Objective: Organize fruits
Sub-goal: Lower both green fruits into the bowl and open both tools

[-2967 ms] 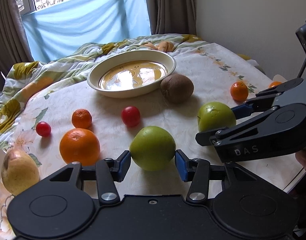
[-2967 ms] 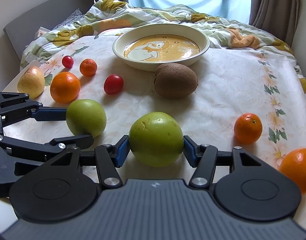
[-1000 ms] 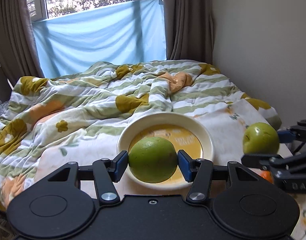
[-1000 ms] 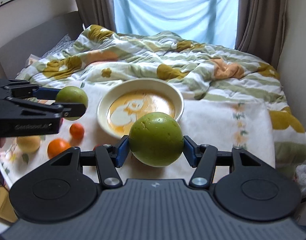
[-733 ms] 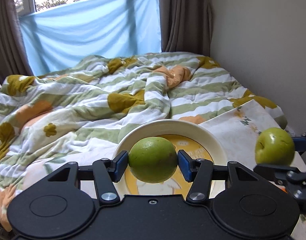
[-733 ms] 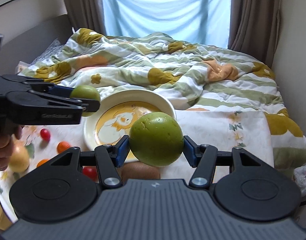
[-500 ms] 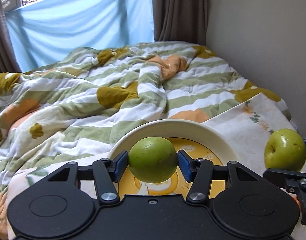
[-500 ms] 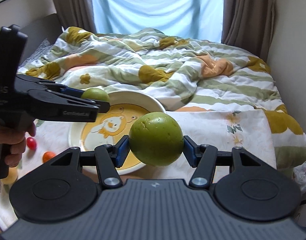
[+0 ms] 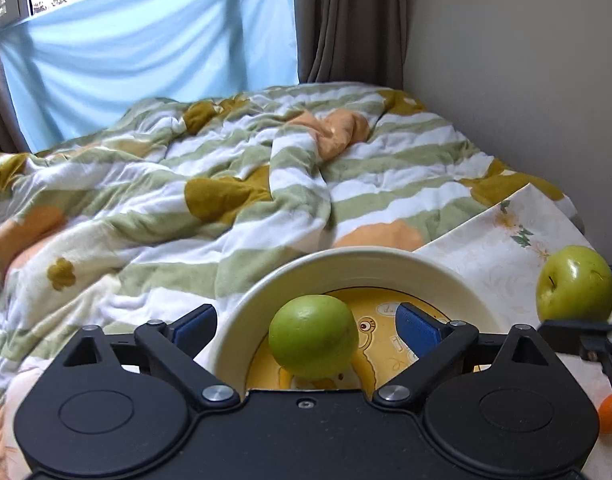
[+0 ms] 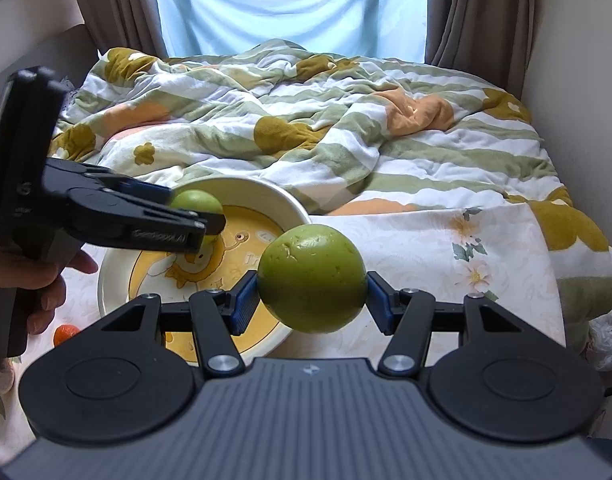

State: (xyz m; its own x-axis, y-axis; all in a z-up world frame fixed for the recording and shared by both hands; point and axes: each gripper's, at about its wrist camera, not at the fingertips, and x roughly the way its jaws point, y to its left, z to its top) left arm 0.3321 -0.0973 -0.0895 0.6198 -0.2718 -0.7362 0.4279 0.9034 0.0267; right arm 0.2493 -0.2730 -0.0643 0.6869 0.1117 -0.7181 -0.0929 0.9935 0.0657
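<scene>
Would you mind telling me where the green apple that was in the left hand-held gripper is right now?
In the left wrist view the green apple sits over the yellow-centred bowl, between the open fingers of the left hand-held gripper, touching neither pad.

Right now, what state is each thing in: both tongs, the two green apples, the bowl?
Left tongs: open, pads clear of the fruit.
First green apple: released, over the bowl's inside; resting or falling, cannot tell.
Right tongs: shut on the second green apple.
Second green apple: held aloft beside the bowl.
Bowl: upright on the floral cloth.
</scene>
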